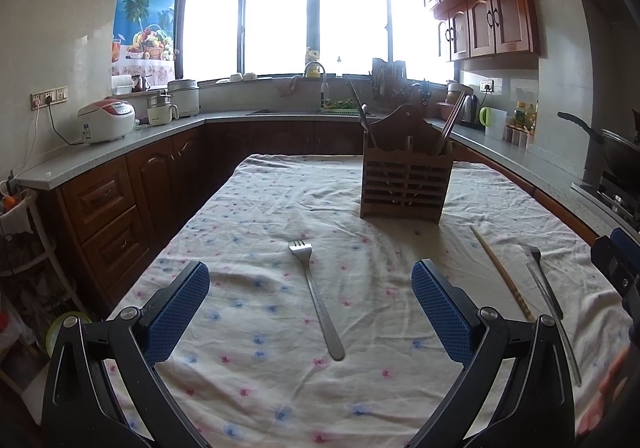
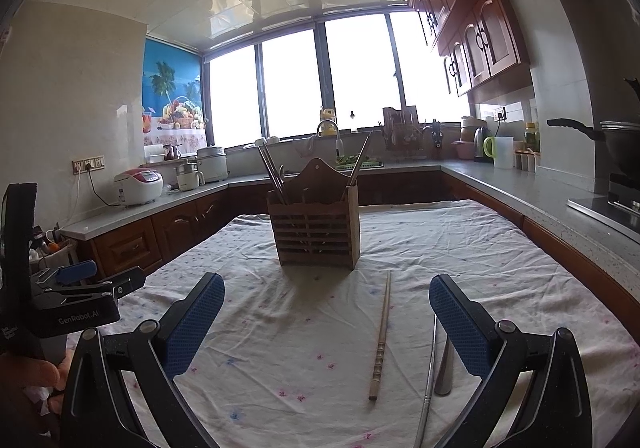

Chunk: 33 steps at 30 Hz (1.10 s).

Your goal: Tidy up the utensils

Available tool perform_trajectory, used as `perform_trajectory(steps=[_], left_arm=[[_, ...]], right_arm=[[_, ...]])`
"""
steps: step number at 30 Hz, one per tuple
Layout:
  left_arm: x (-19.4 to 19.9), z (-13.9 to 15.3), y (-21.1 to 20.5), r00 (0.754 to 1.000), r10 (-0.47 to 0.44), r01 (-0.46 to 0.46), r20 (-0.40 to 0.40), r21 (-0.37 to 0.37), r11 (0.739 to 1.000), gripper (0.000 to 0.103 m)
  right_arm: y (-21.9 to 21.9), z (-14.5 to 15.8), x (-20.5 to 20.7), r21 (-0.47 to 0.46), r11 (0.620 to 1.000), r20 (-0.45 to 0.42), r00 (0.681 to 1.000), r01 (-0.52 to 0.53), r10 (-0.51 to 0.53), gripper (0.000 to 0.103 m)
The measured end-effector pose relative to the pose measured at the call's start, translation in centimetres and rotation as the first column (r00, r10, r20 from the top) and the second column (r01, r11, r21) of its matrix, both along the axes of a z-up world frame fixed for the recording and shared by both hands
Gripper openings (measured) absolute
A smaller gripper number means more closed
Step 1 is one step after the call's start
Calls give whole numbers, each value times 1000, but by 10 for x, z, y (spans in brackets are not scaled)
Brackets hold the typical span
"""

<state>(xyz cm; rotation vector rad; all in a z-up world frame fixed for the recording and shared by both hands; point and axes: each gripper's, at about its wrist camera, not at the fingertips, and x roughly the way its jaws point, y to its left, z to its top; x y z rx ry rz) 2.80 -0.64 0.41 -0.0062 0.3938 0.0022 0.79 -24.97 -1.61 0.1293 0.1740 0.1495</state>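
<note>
A slatted wooden utensil holder (image 1: 406,184) stands upright on the cloth-covered table and holds several chopsticks; it also shows in the right wrist view (image 2: 316,234). A steel fork (image 1: 316,298) lies between the open fingers of my left gripper (image 1: 310,314), which hovers above it. A wooden chopstick (image 1: 500,272) and another steel fork (image 1: 544,288) with a metal chopstick lie to the right. My right gripper (image 2: 326,322) is open and empty, with the wooden chopstick (image 2: 382,332) between its fingers and a metal chopstick (image 2: 430,368) beside the right finger.
The table wears a white floral cloth (image 1: 260,216). Kitchen counters run around it, with a rice cooker (image 1: 108,120) at the left, a sink under the window, and a stove with a wok (image 2: 616,144) at the right. The left gripper (image 2: 84,288) shows at the right wrist view's left edge.
</note>
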Motion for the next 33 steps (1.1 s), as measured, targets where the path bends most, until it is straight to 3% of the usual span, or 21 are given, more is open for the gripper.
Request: perform_trajectory(steps=[33], left_arm=[[3, -1, 0, 1000, 0, 0, -14, 1, 1000, 103]], right_arm=[[0, 2, 1, 4, 1000, -5, 1000, -2, 2, 103]])
